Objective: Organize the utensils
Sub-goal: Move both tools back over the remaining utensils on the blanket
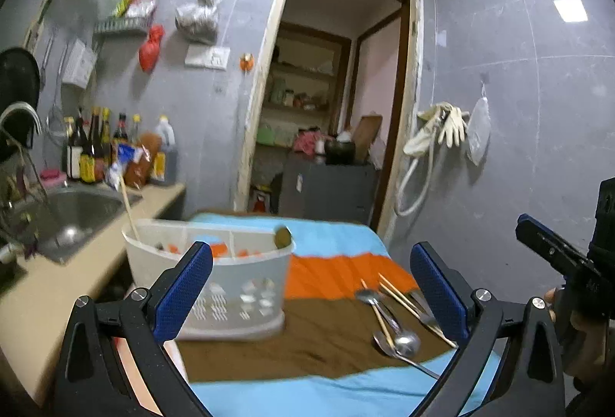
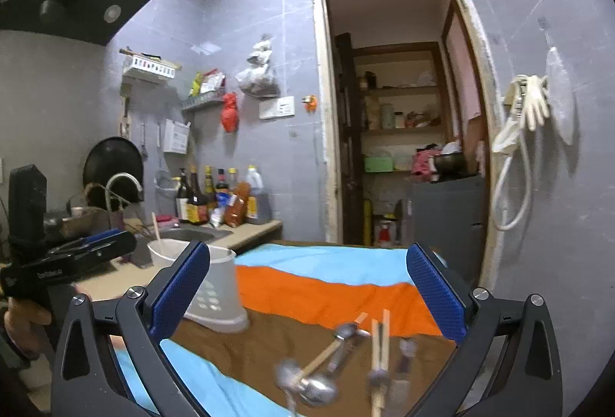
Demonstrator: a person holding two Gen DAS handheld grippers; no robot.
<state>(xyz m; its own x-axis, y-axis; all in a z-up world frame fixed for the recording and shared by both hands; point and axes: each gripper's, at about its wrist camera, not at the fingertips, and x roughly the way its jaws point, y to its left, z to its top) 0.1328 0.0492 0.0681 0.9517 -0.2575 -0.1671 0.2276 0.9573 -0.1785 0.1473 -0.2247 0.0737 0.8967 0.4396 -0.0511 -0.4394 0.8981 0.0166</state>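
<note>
A white slotted utensil caddy (image 1: 215, 282) stands on the left of a striped blue, orange and brown cloth (image 1: 338, 271). A chopstick (image 1: 128, 209) and a spoon head (image 1: 283, 237) stick out of it. Several loose spoons and chopsticks (image 1: 396, 321) lie in a pile on the brown stripe to its right. My left gripper (image 1: 311, 286) is open and holds nothing, the caddy just beyond its left finger. My right gripper (image 2: 307, 294) is open and bare above the blurred pile (image 2: 346, 359); the caddy (image 2: 211, 294) is behind its left finger.
A steel sink (image 1: 77, 221) and a row of sauce bottles (image 1: 96, 147) sit on the counter to the left of the cloth. An open doorway (image 1: 338, 101) lies straight ahead. Gloves and a hose (image 1: 442, 132) hang on the right wall.
</note>
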